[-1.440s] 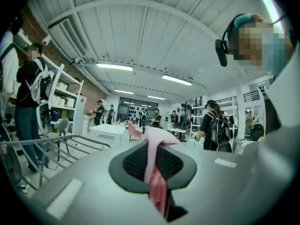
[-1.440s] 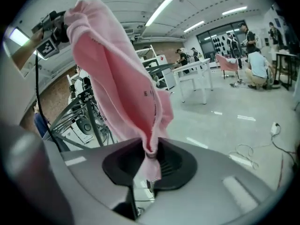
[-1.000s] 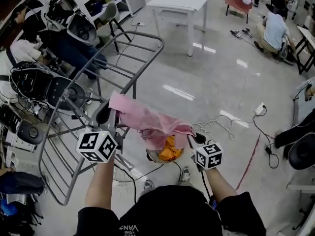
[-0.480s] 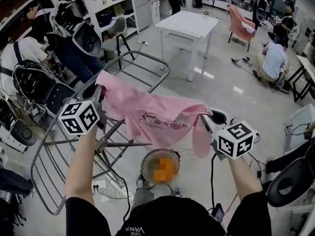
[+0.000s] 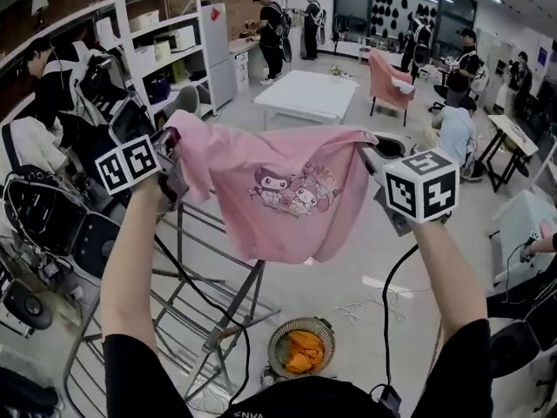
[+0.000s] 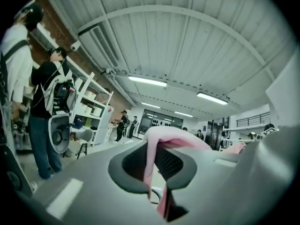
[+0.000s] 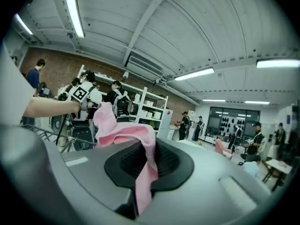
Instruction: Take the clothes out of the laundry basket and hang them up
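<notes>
A pink T-shirt (image 5: pixel 278 194) with a cartoon print hangs spread in the air at chest height. My left gripper (image 5: pixel 172 165) is shut on its left shoulder and my right gripper (image 5: pixel 376 159) is shut on its right shoulder. In the left gripper view the pink cloth (image 6: pixel 157 165) is pinched between the dark pads. The right gripper view shows the same pink fabric (image 7: pixel 146 172) clamped between its pads. Below, on the floor, stands the round laundry basket (image 5: pixel 280 341) with an orange garment (image 5: pixel 302 351) inside. The grey metal drying rack (image 5: pixel 196 307) stands at the lower left, beneath the shirt.
A white table (image 5: pixel 305 96) stands in the middle of the room beyond the shirt. Shelves (image 5: pixel 161 46) and office chairs (image 5: pixel 48 225) line the left side. Several people stand or sit around the room. Cables (image 5: pixel 370 307) lie on the floor near the basket.
Both grippers have risen from just above the basket to chest height and spread apart. The pink shirt went from bunched to stretched flat between them.
</notes>
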The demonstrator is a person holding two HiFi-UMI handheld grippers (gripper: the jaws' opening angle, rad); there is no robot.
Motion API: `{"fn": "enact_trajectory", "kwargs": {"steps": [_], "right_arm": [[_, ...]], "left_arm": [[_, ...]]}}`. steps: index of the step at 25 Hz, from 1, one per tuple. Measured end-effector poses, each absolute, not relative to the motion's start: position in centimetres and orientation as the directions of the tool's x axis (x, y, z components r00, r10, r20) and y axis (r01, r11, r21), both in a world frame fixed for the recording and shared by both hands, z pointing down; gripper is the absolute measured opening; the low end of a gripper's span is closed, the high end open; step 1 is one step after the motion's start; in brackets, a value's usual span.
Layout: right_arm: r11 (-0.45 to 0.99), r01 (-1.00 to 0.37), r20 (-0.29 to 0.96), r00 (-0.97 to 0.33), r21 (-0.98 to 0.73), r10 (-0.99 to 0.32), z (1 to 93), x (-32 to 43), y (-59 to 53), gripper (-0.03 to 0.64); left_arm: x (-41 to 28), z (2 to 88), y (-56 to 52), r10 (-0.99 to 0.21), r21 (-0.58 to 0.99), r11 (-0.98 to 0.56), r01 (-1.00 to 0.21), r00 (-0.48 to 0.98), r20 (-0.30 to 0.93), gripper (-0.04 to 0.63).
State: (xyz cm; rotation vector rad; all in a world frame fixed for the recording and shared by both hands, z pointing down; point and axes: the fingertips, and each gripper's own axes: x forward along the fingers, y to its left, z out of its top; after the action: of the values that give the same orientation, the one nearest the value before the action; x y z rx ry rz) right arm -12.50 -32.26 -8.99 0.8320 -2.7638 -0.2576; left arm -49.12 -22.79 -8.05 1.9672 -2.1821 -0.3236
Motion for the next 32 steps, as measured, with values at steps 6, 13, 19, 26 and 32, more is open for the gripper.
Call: {"fn": "enact_trajectory", "kwargs": {"steps": [6,13,19,26,32], "right_arm": [[0.720,-0.639,0.141,-0.714,0.272,-0.686,-13.7,-20.6,-35.5,0.031],[0.824,-0.506,0.204,-0.805,0.254,-0.557,-6.4,-26.3,-27.2,0.031],[0.969,-0.245,0.476,-0.857,-0.039,-0.198,11.6,-33.0,-16.4,0.029],[0.944,-0.169,0.575,-0.818,-0.283,0.027,22.4,-35.8,-8.9,0.029],[0.932,-0.153,0.632,-0.769,-0.330,0.097,25.8,-37.5,-5.1,0.030]], "left_arm": [[-60.1,-9.7,-27.4,-0.999,0.469,-0.027,-0.883,0.013,-0.032,0.021],[-65.5,-1.6,-27.8,-0.983,0.317,-0.060,-0.946,0.111,0.146,0.021],[-70.3,12.1,-22.3,-0.882,0.228,0.015,-0.974,0.094,0.461,0.021],[-73.2,22.7,-11.7,-0.607,-0.033,-0.071,-0.997,0.016,0.794,0.021],[-75.6,27.1,-6.9,-0.414,-0.368,-0.176,-0.913,-0.270,0.869,0.021]]}}
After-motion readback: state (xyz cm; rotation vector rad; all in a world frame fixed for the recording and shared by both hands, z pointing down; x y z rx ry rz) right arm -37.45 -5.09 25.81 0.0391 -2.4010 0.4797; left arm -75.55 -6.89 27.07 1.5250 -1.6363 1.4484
